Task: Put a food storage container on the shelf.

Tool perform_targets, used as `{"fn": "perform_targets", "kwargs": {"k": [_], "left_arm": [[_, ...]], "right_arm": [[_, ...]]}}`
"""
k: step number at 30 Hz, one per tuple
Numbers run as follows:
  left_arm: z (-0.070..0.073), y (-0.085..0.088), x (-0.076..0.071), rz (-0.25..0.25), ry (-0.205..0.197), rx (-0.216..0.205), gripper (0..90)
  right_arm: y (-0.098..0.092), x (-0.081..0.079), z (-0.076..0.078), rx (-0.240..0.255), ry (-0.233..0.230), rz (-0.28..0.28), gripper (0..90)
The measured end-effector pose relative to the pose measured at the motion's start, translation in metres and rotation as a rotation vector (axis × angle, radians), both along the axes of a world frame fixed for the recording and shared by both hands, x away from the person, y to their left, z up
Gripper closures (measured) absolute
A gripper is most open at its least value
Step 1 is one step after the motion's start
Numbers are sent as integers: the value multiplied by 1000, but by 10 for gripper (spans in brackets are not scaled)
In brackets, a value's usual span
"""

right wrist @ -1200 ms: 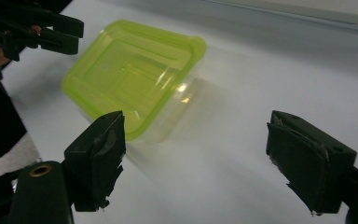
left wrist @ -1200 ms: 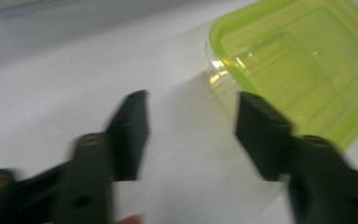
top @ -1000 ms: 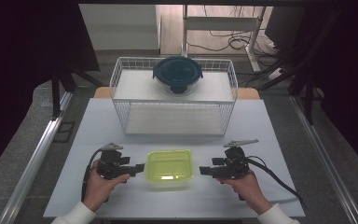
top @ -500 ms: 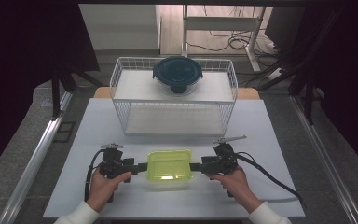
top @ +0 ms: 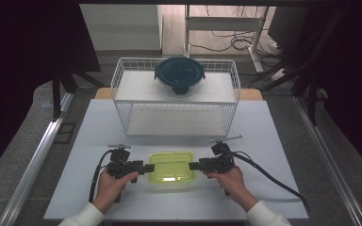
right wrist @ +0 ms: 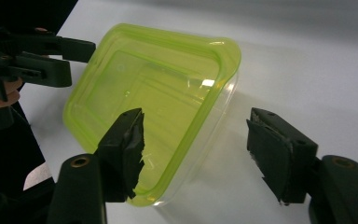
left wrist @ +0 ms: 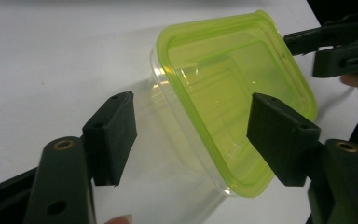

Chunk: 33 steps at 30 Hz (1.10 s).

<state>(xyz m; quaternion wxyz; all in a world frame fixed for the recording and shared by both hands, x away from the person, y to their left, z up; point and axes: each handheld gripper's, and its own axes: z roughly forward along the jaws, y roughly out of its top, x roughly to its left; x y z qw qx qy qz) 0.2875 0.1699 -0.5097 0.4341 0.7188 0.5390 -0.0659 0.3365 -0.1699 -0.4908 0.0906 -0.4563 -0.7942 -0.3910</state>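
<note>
In the high view, a clear food container with a lime-green lid [top: 172,165] sits on the white bench [top: 273,141] near its front edge, between the two hand-held grippers. The left hand-held gripper [top: 147,167] points at the container's left side and the right hand-held gripper [top: 193,165] at its right side, each with its jaw tips at the lid's edge. Behind the container, well apart from it, stands a white wire basket [top: 122,101], and a round dark-lidded container [top: 179,74] rests on the basket's top at the back.

In the left gripper view, the left hand-held gripper [left wrist: 193,133] straddles the near corner of the container [left wrist: 223,102]. One pad stands clear over the bare bench; the other lies over the green lid near its rim, and contact there cannot be told. The jaws have just been closing, with the container's corner between them, and they are not clamped on it. The other gripper's tips [left wrist: 328,49] reach the lid's far edge.

In the right gripper view, the right hand-held gripper [right wrist: 196,142] likewise has the container's [right wrist: 154,93] near corner between its jaws. The left pad, its foam torn, overlaps the lid; the right pad stands apart over the bench. These jaws too have just been closing and have no grip on it yet
</note>
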Motion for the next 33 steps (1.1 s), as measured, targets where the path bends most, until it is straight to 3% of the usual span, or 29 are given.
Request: {"fn": "perform_targets", "kwargs": {"k": [7, 11, 17, 20, 24, 33], "left_arm": [[-4, 0, 2, -1, 36, -46, 421], [-9, 3, 3, 4, 76, -82, 476], [-14, 1, 5, -15, 119, -125, 626], [-14, 0, 4, -9, 120, -120, 699], [-10, 4, 3, 13, 110, -146, 761], [-5, 3, -2, 11, 76, -149, 785]], "right_arm": [[3, 1, -7, 0, 18, 2, 405], [4, 0, -9, 0, 33, 5, 437], [5, -2, -10, 34, 65, 9, 585], [6, -3, -11, 40, 88, 1, 657], [5, -4, -8, 39, 87, 1, 716], [0, -7, 1, 62, 44, -5, 756]]}}
